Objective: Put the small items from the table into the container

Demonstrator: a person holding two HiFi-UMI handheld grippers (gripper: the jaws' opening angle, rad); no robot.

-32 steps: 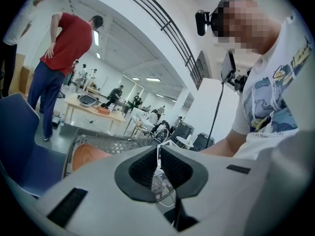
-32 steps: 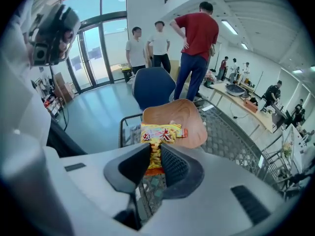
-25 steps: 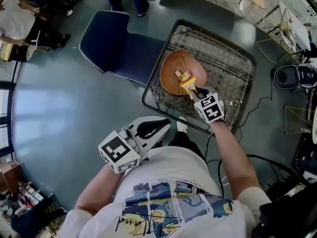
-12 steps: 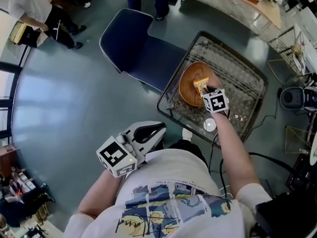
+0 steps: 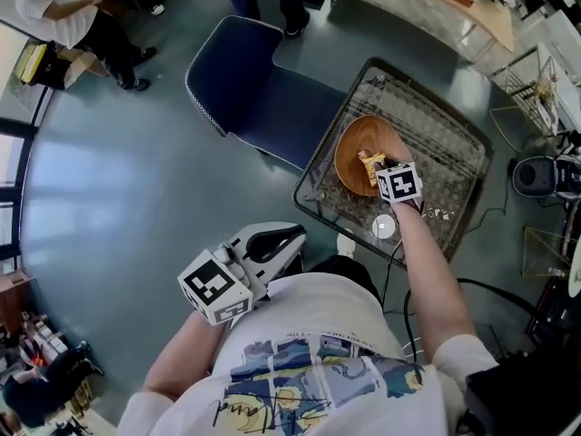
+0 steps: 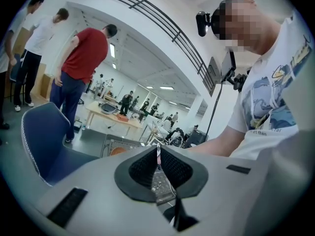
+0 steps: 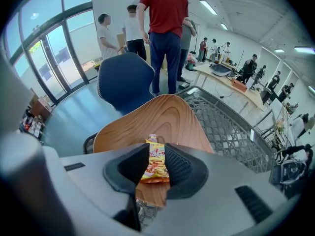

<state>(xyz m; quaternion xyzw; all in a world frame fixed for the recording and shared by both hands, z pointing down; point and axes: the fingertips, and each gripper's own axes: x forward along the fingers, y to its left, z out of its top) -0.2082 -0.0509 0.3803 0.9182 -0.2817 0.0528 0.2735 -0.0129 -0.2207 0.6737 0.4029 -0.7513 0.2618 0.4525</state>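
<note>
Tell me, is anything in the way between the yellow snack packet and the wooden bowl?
No, nothing that shows. The right gripper is shut on the yellow snack packet and holds it right over the brown wooden bowl. Only bare wood shows beneath the packet, so it can go straight in.

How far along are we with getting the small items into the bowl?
Done: nothing that I can see lies loose in the wooden bowl. In hand: the right gripper has its jaws closed on a yellow snack packet, low over the bowl. Left: release it, then fetch the round white item on the mesh table. The left gripper is shut and empty.
</note>
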